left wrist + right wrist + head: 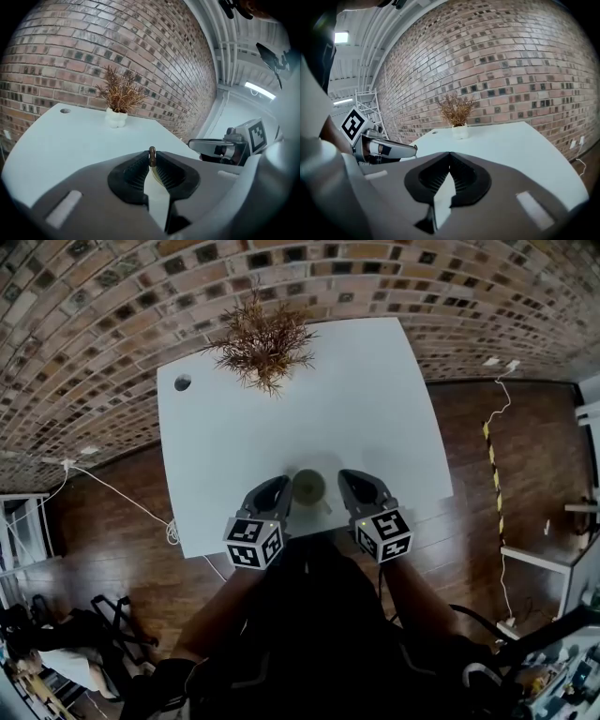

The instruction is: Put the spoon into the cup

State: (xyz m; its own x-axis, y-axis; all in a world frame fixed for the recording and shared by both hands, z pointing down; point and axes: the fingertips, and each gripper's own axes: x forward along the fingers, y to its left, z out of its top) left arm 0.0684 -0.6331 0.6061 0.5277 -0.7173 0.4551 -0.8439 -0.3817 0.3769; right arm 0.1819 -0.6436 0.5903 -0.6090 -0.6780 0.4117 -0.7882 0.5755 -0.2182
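An olive-green cup (308, 486) stands near the front edge of the white table (375, 409), between my two grippers. The left gripper (282, 487) is just left of the cup. In the left gripper view, this gripper (152, 160) is shut on the thin brown end of the spoon (152, 156), which sticks up between the pads. The right gripper (348, 481) is just right of the cup. Seen in its own view (450, 157), its jaws meet at the tips with nothing between them. Neither gripper view shows the cup.
A dried brown plant in a small white pot (263, 345) stands at the table's far edge, beside a round cable hole (182, 382). A brick wall runs behind the table. White cables lie on the wooden floor (112, 493) on both sides.
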